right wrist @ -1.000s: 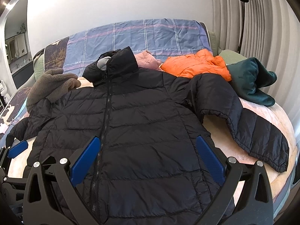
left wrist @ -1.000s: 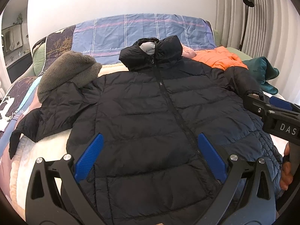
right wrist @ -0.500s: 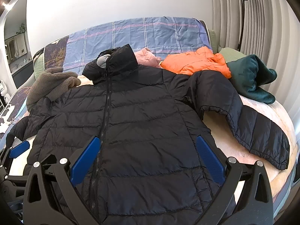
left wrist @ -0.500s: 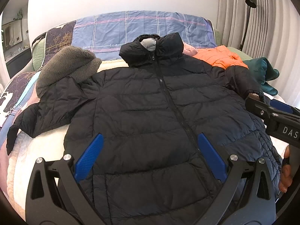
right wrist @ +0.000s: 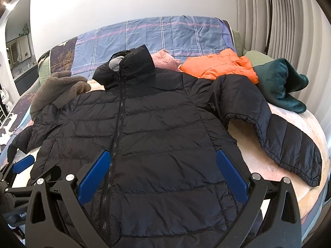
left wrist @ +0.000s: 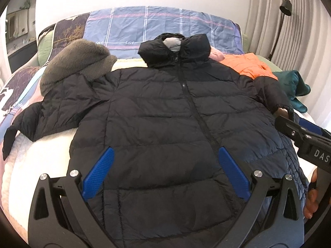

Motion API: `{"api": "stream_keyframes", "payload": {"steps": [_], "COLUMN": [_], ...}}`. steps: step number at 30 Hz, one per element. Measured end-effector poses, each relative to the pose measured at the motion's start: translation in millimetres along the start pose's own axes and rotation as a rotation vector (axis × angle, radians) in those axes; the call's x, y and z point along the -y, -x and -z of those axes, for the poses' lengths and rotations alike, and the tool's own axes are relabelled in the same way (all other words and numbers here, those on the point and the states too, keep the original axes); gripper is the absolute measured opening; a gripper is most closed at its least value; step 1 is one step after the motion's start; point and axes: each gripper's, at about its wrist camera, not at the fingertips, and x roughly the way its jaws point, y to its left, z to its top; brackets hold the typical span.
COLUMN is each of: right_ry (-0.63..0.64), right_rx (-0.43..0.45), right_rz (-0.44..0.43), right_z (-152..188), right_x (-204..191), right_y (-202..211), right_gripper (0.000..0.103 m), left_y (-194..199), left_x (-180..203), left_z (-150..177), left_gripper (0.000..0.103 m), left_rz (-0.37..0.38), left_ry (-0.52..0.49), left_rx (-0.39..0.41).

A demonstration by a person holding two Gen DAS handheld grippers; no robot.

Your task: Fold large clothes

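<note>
A black quilted puffer jacket (left wrist: pixel 157 124) (right wrist: pixel 161 136) lies zipped and face up on the bed, collar toward the headboard. One sleeve (left wrist: pixel 43 111) spreads out to the left, the other sleeve (right wrist: pixel 275 132) bends out to the right. My left gripper (left wrist: pixel 165 171) hovers open over the lower front of the jacket, nothing between its blue pads. My right gripper (right wrist: pixel 161 173) is open too, above the hem near the zipper. The left wrist view catches the right gripper at its right edge, with a hand's fingers (left wrist: pixel 312 196) on it.
A grey fleece garment (left wrist: pixel 76 62) lies at the upper left under the sleeve. An orange jacket (right wrist: pixel 217 66), a pink garment (right wrist: pixel 165 61) and a dark green garment (right wrist: pixel 283 84) lie at the upper right. A plaid blue cover (right wrist: pixel 165 35) drapes the headboard. A floor lamp (right wrist: pixel 269 16) stands by the curtain.
Both grippers have pulled back slightly and risen, so the jacket sits a little lower and farther in each view. The jacket itself has not moved.
</note>
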Motion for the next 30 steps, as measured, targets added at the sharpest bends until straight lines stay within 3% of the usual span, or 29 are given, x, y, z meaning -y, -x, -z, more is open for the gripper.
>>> {"api": "stream_keyframes", "payload": {"steps": [7, 10, 11, 14, 16, 21, 25, 27, 29, 30], "right_ry": [0.017, 0.023, 0.023, 0.006, -0.005, 0.007, 0.01, 0.002, -0.007, -0.011], "right_rx": [-0.009, -0.017, -0.017, -0.03, -0.048, -0.07, -0.065, -0.063, -0.065, -0.068], "right_rz": [-0.003, -0.002, 0.005, 0.011, -0.001, -0.005, 0.0, 0.004, 0.009, 0.013], "right_z": [-1, 0, 0, 1, 3, 5, 3, 3, 5, 5], "right_x": [-6, -6, -6, -4, -4, -9, -9, -5, -1, 1], "right_y": [-5, -9, -10, -17, -22, -29, -29, -29, -30, -31], "right_gripper": [0.102, 0.102, 0.102, 0.102, 0.102, 0.102, 0.102, 0.102, 0.102, 0.102], "left_y": [0, 4, 6, 6, 5, -3, -14, -16, -17, -16], "left_x": [-23, -63, -81, -150, -206, -296, -351, -371, -378, -378], "left_z": [-5, -14, -16, -18, -12, 6, 15, 12, 3, -4], "left_gripper": [0.101, 0.101, 0.096, 0.082, 0.078, 0.081, 0.083, 0.065, 0.017, 0.01], "left_rz": [-0.002, -0.069, -0.105, -0.241, -0.275, -0.297, -0.267, -0.351, -0.363, -0.345], "left_ry": [0.071, 0.146, 0.181, 0.334, 0.496, 0.744, 0.928, 0.981, 0.999, 1.001], "left_rx": [0.009, 0.044, 0.061, 0.059, 0.036, -0.012, 0.007, 0.041, 0.073, 0.091]}}
